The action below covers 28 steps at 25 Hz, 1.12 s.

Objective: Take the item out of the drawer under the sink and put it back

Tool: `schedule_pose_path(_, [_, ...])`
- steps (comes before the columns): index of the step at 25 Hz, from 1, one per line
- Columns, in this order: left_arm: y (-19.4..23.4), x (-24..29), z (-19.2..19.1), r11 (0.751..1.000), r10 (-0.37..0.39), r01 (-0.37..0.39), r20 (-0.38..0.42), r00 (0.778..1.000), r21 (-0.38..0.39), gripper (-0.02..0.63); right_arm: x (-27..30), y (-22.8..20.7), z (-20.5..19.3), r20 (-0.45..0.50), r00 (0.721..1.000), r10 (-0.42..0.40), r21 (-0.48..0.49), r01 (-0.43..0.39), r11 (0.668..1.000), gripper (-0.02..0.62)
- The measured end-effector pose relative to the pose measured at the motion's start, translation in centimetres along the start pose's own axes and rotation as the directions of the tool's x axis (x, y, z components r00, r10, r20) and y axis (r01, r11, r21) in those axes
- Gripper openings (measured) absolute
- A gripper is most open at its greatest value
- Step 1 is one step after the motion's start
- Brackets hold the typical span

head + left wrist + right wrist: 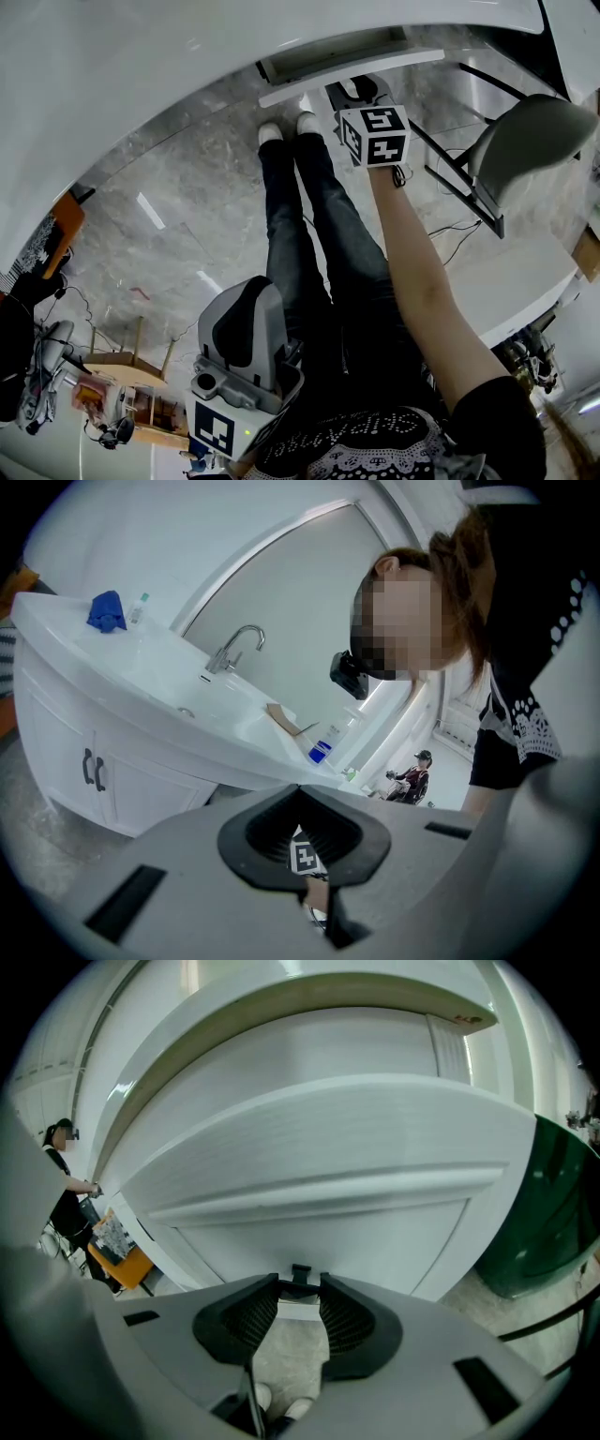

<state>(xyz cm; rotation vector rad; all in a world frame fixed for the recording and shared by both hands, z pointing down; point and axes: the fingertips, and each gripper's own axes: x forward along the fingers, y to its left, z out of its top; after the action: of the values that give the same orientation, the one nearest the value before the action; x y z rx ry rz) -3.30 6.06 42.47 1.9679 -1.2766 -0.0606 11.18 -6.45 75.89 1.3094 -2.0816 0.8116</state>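
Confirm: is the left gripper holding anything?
No, the left gripper has its jaws closed together with nothing between them.

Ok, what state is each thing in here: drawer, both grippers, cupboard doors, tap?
White drawer under the sink: pulled partly open.
Right gripper: shut on the black drawer handle.
Left gripper: shut, empty.
White cupboard doors: closed.
Chrome tap: no water running.
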Motion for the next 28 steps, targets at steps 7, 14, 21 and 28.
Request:
schedule_pose_path(7, [-0.04, -0.08, -0.03, 1.0, -0.004, 0.004, -0.002, 1.0, 0.0, 0.005, -0.16, 0.19, -0.19, -0.001, 1.0, -0.006, 0.006, 0.006, 1.0, 0.149])
schedule_pose_path(14, [-0.38, -0.16, -0.28, 1.0, -0.008, 0.008, 0.002, 1.0, 0.003, 0.005, -0.45, 0.08, -0.54, 0.016, 1.0, -0.005, -0.001, 0.005, 1.0, 0.147])
schedule_pose_path(21, [-0.65, -0.22, -0.21, 1.0, -0.014, 0.014, 0.002, 1.0, 0.002, 0.005, -0.64, 0.14, -0.33, 0.037, 0.999, 0.005, 0.004, -0.005, 1.0, 0.147])
schedule_pose_path(28, [-0.85, -0.44, -0.25, 1.0, -0.017, 0.017, 0.001, 1.0, -0.002, 0.005, -0.77, 0.4, -0.14, 0.046, 0.999, 0.003, -0.001, -0.003, 1.0, 0.147])
